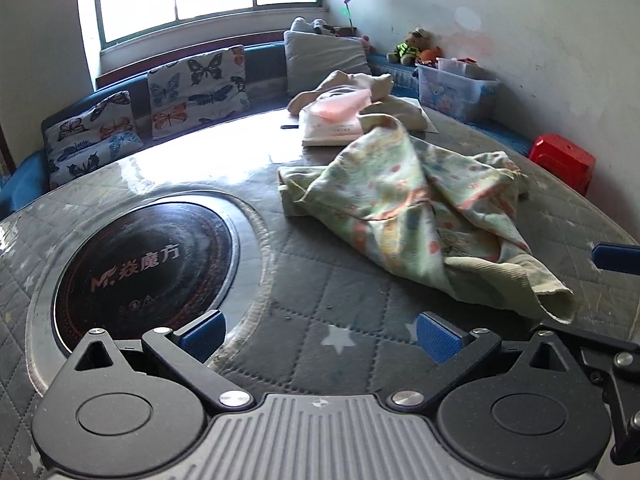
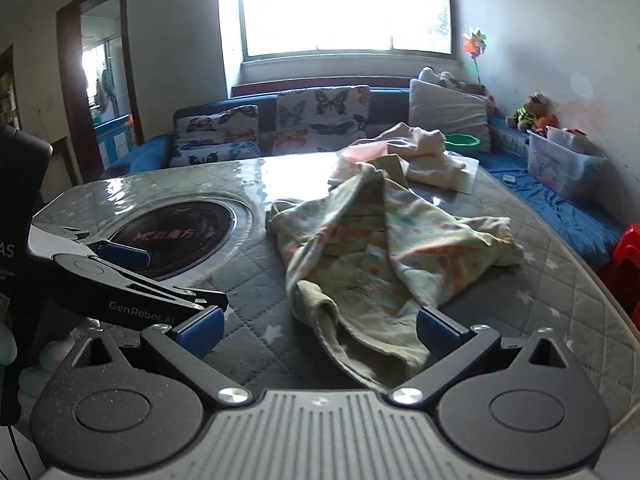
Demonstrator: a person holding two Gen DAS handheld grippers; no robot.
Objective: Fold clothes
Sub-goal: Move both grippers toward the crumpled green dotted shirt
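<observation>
In the left wrist view, the left gripper (image 1: pixel 318 334) stands at the bottom centre with its blue pads (image 1: pixel 200 334) far apart and nothing between them; under the gap is only the grey quilted table cover (image 1: pixel 332 296). At the left of this frame a round dark cooktop (image 1: pixel 146 258) is set into the table. To the right of centre lies the garment (image 1: pixel 416 216), a pale green cloth with small orange and blue prints. It is crumpled, with one peak rising in the middle and deep folds going down from it; a plain ribbed edge ends in an open tube at the lower right. Behind it, in the upper middle, is a pile of cream clothes (image 1: pixel 356 96).

In the right wrist view, the right gripper (image 2: pixel 318 334) is also wide open at the bottom centre. The near end of the garment lies between its pads (image 2: pixel 202 330), but they do not press on it. At the left edge of this frame the left gripper shows from the side.
</observation>
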